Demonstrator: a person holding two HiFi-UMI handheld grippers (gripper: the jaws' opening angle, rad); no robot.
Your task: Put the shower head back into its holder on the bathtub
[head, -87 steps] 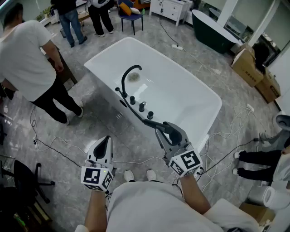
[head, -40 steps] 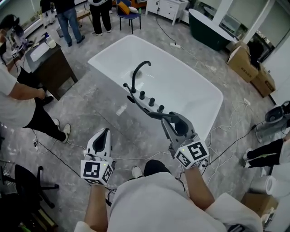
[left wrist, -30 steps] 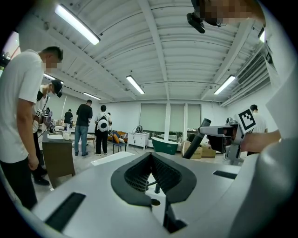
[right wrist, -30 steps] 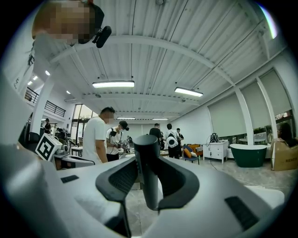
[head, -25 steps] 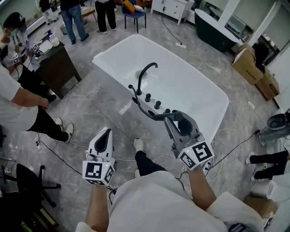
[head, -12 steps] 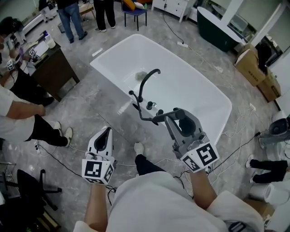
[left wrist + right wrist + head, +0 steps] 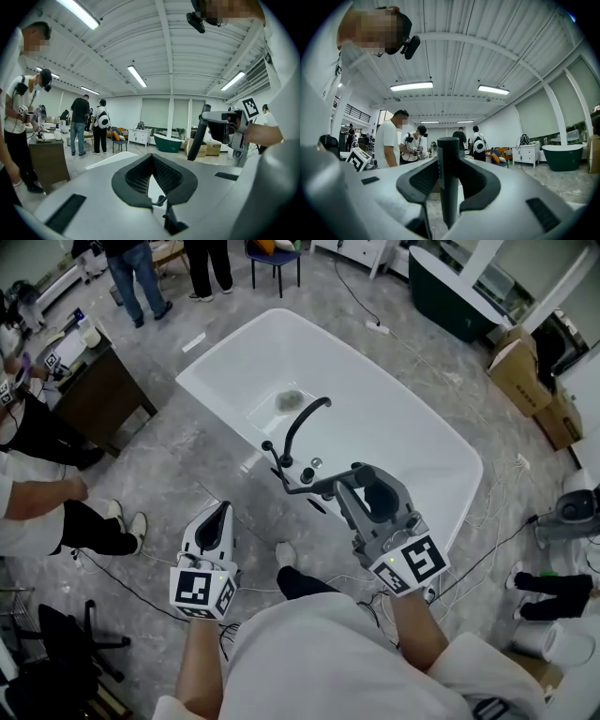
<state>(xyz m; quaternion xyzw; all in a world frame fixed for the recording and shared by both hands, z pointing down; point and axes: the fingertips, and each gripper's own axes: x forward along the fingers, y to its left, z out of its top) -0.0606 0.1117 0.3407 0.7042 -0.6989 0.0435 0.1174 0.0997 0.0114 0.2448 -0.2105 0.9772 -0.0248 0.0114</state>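
Observation:
A white bathtub (image 7: 217, 409) stands ahead on the grey floor, with a black curved spout (image 7: 302, 418) and black knobs (image 7: 306, 463) on its near rim. My right gripper (image 7: 348, 480) is shut on the black shower head (image 7: 314, 489), which points left just short of those fittings. Its hose (image 7: 276, 465) runs up to a small black post on the rim. In the right gripper view the handle (image 7: 449, 178) stands upright between the jaws (image 7: 449, 164). My left gripper (image 7: 219, 512) hangs shut and empty over the floor, left of the tub's fittings, with its pads (image 7: 140, 173) together.
People stand at the left by a dark wooden desk (image 7: 89, 390) and at the back. Cables (image 7: 141, 563) trail over the floor near my feet. Cardboard boxes (image 7: 534, 381) and a dark green tub (image 7: 459, 287) sit at the back right.
Both grippers have moved toward the tub together. The spout and knobs now lie right in front of the shower head. The right gripper's hold is unchanged.

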